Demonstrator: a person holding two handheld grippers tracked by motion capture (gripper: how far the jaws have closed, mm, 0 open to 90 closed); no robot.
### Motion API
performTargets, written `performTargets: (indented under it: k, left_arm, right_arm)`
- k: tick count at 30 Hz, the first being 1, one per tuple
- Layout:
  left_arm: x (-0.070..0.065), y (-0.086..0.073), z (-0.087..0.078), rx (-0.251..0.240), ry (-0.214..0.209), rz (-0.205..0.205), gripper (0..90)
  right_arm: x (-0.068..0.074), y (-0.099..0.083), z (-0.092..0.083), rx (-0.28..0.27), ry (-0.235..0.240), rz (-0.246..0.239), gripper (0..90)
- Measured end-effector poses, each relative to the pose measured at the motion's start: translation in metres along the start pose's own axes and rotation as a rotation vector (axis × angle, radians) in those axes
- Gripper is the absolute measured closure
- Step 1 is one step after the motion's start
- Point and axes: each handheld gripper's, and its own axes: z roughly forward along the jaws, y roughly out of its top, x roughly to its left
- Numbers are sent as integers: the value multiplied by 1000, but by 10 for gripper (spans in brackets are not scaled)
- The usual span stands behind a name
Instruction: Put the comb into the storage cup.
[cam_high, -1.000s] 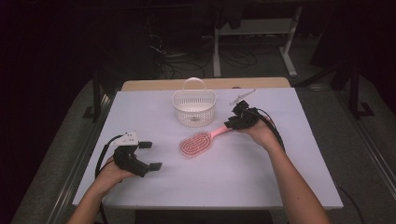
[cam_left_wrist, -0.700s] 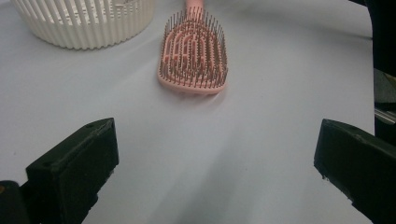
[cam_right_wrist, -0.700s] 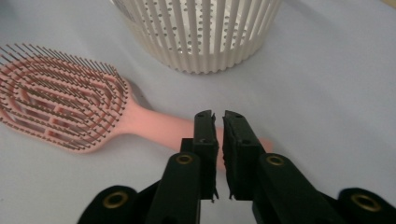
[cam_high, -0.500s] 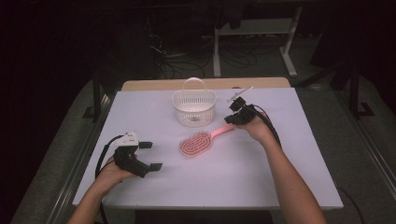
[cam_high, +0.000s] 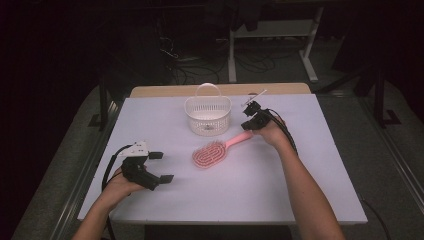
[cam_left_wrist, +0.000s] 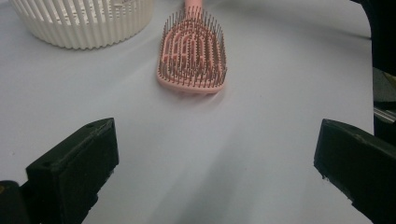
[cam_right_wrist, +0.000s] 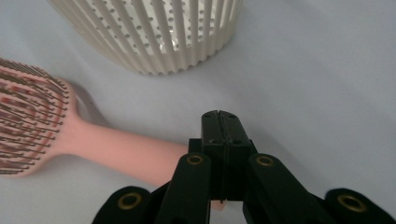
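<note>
Two grippers work over the white bench (cam_high: 310, 175) in the high view: the left gripper (cam_high: 161, 166) rests near the bench's 8 o'clock edge with its fingers spread wide and nothing between them, and the right gripper (cam_high: 248, 125) sits at the handle end of the pink hairbrush (cam_high: 216, 151), which lies bristles up near the middle, its handle pointing toward 2 o'clock. The white slatted basket (cam_high: 208, 114) stands at 12 o'clock from the brush head, close by. In the left gripper view, the two black fingers (cam_left_wrist: 74, 163) stand far apart at the bottom corners, the hairbrush (cam_left_wrist: 193, 53) lies ahead at 12 o'clock, and the basket (cam_left_wrist: 84, 23) is at 10 o'clock. In the right gripper view, the fingers (cam_right_wrist: 220, 126) have just been closing and now meet tip to tip over the end of the pink handle (cam_right_wrist: 126, 151), whose tip peeks out beneath them; whether they actually pinch it cannot be told. The basket (cam_right_wrist: 154, 32) stands just beyond at 12 o'clock.
</note>
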Motion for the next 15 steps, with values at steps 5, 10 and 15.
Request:
performTargets:
  k: [5, 10, 15]
  left_arm:
    - [0, 0, 0, 1, 0, 1, 0]
    - [0, 0, 1, 1, -1, 0, 0]
    - [-1, 0, 1, 2, -1, 0, 0]
  right_arm:
    - [-2, -1, 6, 10, -5, 4, 885]
    - [-2, 0, 9, 12, -6, 2, 885]
    - [-2, -1, 9, 15, -7, -4, 885]
